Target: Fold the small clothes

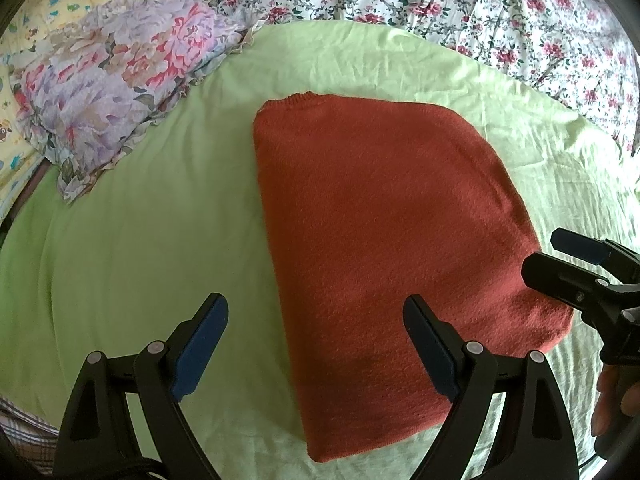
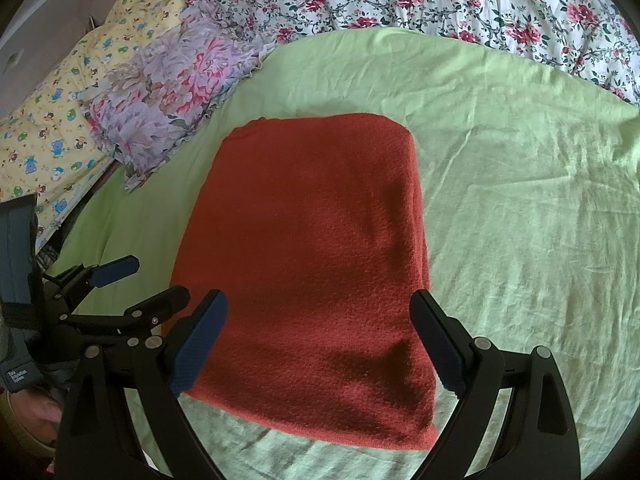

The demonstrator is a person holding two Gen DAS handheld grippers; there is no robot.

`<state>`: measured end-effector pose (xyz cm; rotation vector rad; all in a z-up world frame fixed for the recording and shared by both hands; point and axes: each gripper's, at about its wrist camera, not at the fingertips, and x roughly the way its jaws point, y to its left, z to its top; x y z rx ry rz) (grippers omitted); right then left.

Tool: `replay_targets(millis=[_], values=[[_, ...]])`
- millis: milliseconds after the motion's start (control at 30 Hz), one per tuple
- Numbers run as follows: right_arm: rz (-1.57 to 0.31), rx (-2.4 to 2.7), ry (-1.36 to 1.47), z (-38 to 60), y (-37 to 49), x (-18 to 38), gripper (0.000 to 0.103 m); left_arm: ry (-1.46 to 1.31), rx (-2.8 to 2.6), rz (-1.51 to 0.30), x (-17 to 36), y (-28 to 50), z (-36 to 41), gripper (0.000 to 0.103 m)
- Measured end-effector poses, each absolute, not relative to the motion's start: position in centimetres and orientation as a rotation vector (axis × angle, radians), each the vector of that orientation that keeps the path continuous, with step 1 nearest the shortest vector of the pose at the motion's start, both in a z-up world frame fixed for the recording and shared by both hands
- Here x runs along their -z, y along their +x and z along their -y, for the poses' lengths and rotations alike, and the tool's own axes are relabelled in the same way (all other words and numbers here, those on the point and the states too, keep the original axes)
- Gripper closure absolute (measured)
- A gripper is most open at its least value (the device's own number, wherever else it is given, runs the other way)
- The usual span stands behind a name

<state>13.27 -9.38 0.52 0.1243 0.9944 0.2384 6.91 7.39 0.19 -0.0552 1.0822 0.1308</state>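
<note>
A rust-red knitted garment (image 1: pixel 380 240) lies folded into a flat rectangle on the light green sheet (image 1: pixel 140 260). It also shows in the right wrist view (image 2: pixel 316 272). My left gripper (image 1: pixel 316 308) is open and empty, held above the garment's near left edge. It also shows at the left of the right wrist view (image 2: pixel 150 280). My right gripper (image 2: pixel 318 304) is open and empty, held above the garment's near end, with its fingers to either side. It also shows at the right of the left wrist view (image 1: pixel 544 256).
A ruffled floral pillow (image 1: pixel 108 92) lies at the back left on the green sheet (image 2: pixel 520 200). A rose-print quilt (image 1: pixel 460 4) covers the back of the bed. A yellow cartoon-print cloth (image 2: pixel 60 120) lies at the far left.
</note>
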Motion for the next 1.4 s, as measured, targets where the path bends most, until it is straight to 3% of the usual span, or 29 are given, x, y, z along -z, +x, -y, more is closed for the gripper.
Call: replay_targets(millis=[1400], values=[[-0.991, -0.236, 0.129, 9.42, 13.32, -0.88, 0.01, -0.047, -0.15, -1.077, -0.34, 6.39, -7.76, 0.013]])
